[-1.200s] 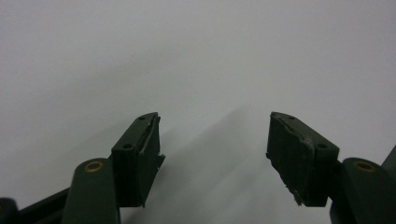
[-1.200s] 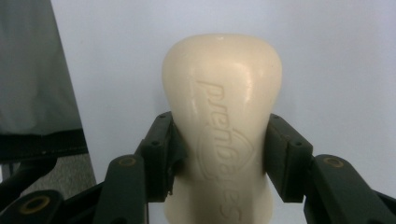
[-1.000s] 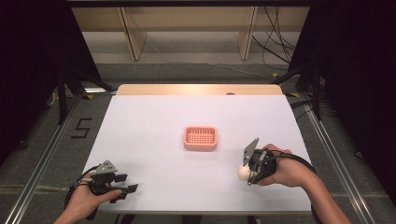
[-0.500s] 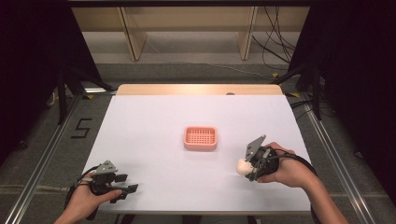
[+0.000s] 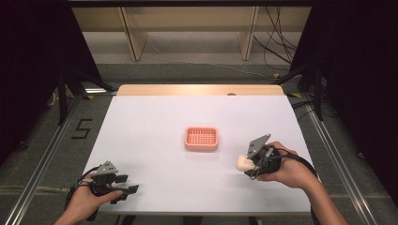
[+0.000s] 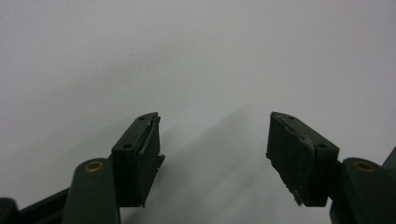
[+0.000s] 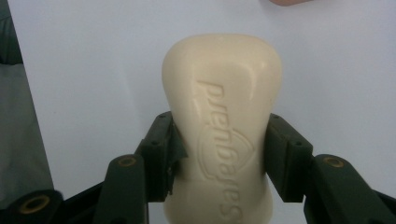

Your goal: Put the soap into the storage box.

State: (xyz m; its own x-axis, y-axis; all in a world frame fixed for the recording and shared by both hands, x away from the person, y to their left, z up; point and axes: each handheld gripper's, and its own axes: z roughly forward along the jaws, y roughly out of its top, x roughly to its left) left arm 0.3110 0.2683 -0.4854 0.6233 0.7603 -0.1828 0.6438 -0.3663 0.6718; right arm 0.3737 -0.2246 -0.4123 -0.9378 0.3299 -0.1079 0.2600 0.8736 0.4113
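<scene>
My right gripper [image 5: 248, 164] grips the soap bar [image 7: 223, 126] across its waist, the pink soap dish [image 5: 201, 138] lies near, forward and to the left, while my left gripper [image 6: 212, 154] rests open, farther away.

White table [image 5: 155, 122]; grey floor [image 5: 187, 72]; wooden shelf legs [image 5: 133, 33]; black curtains [image 5: 28, 56]; cables [image 5: 274, 49].

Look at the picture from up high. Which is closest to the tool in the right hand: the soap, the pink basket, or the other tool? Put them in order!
Counting from the right tool:
1. Soap bar: pinched in that tool itself.
2. Pink basket: mid-table, up and to its left.
3. Left tool: way across, near the table's bottom-left corner.
</scene>
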